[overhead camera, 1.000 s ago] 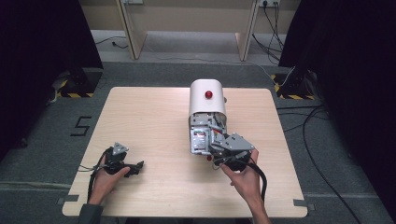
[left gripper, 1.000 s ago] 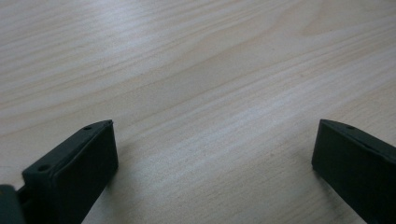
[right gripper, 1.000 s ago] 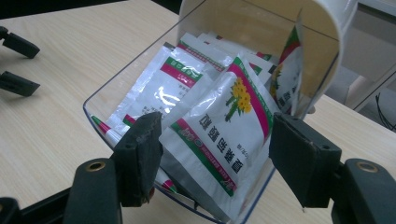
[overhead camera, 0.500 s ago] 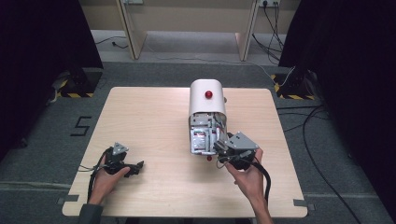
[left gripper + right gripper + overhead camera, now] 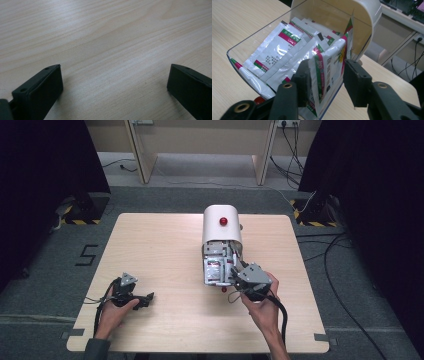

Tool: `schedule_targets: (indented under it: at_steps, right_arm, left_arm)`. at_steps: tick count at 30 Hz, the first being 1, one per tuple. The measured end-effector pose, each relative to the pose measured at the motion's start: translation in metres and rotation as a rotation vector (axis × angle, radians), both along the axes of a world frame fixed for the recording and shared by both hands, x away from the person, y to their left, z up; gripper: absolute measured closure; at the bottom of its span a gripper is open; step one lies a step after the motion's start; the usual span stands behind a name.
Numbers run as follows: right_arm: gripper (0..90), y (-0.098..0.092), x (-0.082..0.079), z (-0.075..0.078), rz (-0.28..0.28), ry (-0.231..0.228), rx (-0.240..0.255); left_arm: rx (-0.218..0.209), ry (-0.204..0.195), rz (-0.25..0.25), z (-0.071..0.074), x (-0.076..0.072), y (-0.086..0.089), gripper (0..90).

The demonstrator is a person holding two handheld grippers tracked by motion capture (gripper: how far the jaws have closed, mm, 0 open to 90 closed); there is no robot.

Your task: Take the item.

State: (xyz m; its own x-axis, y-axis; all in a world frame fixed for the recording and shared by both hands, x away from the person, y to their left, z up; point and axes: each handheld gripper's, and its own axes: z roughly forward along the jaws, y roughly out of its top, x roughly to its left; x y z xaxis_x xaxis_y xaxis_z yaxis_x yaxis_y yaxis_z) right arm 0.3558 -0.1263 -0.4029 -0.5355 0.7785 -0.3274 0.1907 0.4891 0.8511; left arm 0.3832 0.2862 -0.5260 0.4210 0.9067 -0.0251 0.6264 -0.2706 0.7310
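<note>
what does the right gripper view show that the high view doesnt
Right gripper view alone: the print on the sachets piled in the clear tray, and the right gripper with one upright sachet between its jaws, which have just been closing; whether the pads press it yet is unclear.

High view alone: the whole table, the red knob on the white dispenser, and the left gripper resting apart near the left front edge.

Both: the dispenser, its sachets and the wooden tabletop.

Left tongs [image 5: 146,299] and right tongs [image 5: 234,276]: black blocky jaws, brass-ringed screw holes, grey three-cornered top plates, black trailing cables. Dark sleeve cuff [image 5: 96,349] on left forearm.
</note>
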Motion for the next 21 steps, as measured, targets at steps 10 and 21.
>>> schedule_targets:
  at_steps: [10, 21]
  right_arm:
    - [75.6, -0.003, 0.005, -0.009, 0.027, 0.020, 0.030]
    - [84.0, -0.015, -0.002, 0.001, 0.060, -0.005, 0.112]
  left_arm:
    - [0.000, 0.000, -0.001, 0.000, 0.000, 0.000, 0.0]
    - [0.000, 0.000, -0.001, 0.000, 0.000, 0.000, 0.0]
